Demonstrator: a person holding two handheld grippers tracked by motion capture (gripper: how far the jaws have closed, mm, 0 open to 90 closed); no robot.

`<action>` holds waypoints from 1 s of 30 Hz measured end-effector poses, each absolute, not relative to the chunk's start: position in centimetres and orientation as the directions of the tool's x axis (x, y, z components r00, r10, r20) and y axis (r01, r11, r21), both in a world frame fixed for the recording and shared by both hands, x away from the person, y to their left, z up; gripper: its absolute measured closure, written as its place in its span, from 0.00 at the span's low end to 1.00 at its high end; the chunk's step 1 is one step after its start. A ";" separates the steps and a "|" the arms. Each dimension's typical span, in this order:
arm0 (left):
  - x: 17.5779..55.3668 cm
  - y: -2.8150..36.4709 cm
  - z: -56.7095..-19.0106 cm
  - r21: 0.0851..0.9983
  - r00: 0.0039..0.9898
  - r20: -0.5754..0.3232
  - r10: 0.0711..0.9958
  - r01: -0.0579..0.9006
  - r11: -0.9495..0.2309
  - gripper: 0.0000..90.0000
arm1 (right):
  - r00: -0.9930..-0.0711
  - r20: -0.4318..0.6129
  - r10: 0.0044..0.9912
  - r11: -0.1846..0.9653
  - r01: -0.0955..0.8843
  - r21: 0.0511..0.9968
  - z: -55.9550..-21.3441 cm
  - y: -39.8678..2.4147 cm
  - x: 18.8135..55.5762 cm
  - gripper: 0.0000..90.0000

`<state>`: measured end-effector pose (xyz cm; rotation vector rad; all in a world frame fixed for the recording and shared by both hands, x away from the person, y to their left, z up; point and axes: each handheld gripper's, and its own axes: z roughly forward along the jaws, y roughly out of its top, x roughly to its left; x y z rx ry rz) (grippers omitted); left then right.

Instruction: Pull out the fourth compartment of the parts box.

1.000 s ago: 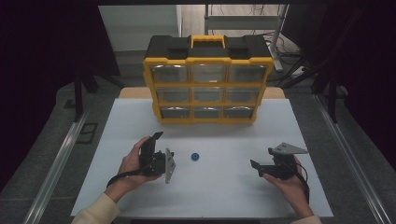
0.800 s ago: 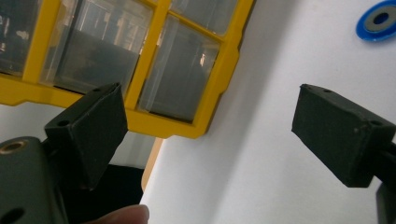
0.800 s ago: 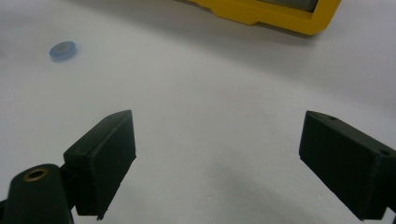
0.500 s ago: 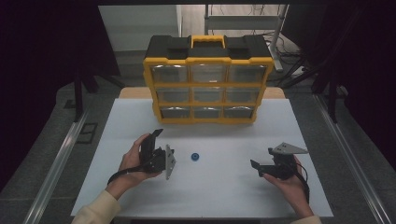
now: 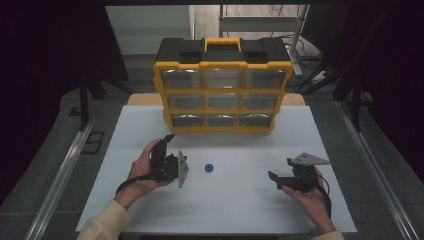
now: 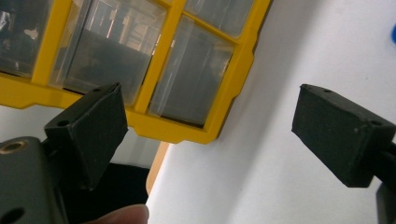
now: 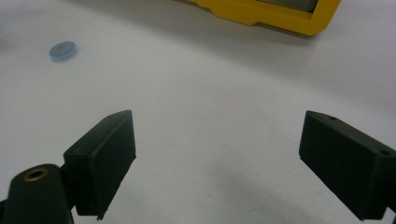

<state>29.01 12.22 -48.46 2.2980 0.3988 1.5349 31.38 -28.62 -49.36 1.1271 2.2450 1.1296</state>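
Observation:
A yellow and black drawer organizer (image 5: 223, 90) stands upright at the back of the white table (image 5: 240, 200), its clear drawers all pushed in. A small blue disc (image 5: 208, 168) lies on the table between my two grippers. My left gripper (image 5: 167, 145) is held on its side just left of the disc. Its jaws (image 6: 210, 121) are open and empty and point toward the organizer's lower corner (image 6: 215, 130). My right gripper (image 5: 275, 179) hovers low at the right, open and empty (image 7: 217, 154). The disc (image 7: 62, 50) lies well ahead of it to the left.
The organizer's yellow base (image 7: 266, 11) runs across the far side of the table. Metal rails (image 5: 65, 170) flank the table on both sides. Dark space surrounds the table.

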 end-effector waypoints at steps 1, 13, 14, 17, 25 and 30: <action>29.1 12.2 -48.4 0.439 0.376 0.826 0.420 0.039 -0.898 0.12 | -0.603 0.016 0.797 0.353 0.488 0.798 -49.4 -28.6 31.4 0.13; 29.8 12.3 -48.0 0.445 0.369 0.825 0.428 0.041 -0.894 0.12 | -0.604 0.016 0.797 0.353 0.487 0.799 -49.4 -28.6 31.4 0.13; 29.9 12.3 -47.9 0.440 0.368 0.827 0.424 0.044 -0.897 0.12 | -0.604 0.016 0.797 0.353 0.487 0.799 -49.4 -28.6 31.4 0.13; 30.1 12.3 -47.8 0.448 0.365 0.825 0.432 0.043 -0.893 0.12 | -0.604 0.015 0.797 0.354 0.487 0.799 -49.4 -28.6 31.4 0.13; 30.6 12.4 -47.5 0.451 0.360 0.825 0.436 0.046 -0.891 0.12 | -0.603 0.013 0.798 0.354 0.486 0.799 -49.4 -28.7 31.4 0.13; 30.8 12.4 -47.4 0.454 0.357 0.824 0.439 0.046 -0.890 0.13 | -0.602 0.013 0.798 0.353 0.486 0.799 -49.4 -28.7 31.4 0.13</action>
